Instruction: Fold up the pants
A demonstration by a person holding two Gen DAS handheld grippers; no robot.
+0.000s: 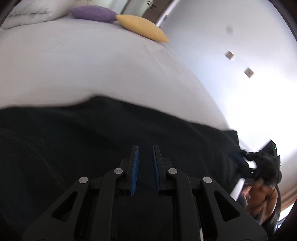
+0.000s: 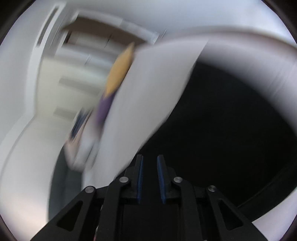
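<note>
Both the left claw [image 1: 145,148] and right claw [image 2: 150,157] hang narrowly parted, empty, over black pants [image 1: 74,133] on the bed [image 1: 83,64].

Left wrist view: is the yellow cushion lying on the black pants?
No, the yellow cushion sits far up the white bed, apart from the black pants.

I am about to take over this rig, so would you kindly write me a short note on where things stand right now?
Left claw: narrowly open, holding nothing, low over the black fabric pants.
Right claw: also narrowly open and empty; its view is motion-blurred.
Pants: spread flat across the white bed sheet. The person's other hand and its tool are at the pants' right end; whether they grip the cloth cannot be told.
The yellow cushion and purple cushion sit at the far edge, away from the pants.
Done: no fold can be made out.
Left: grasp an end and fold, probably.
</note>
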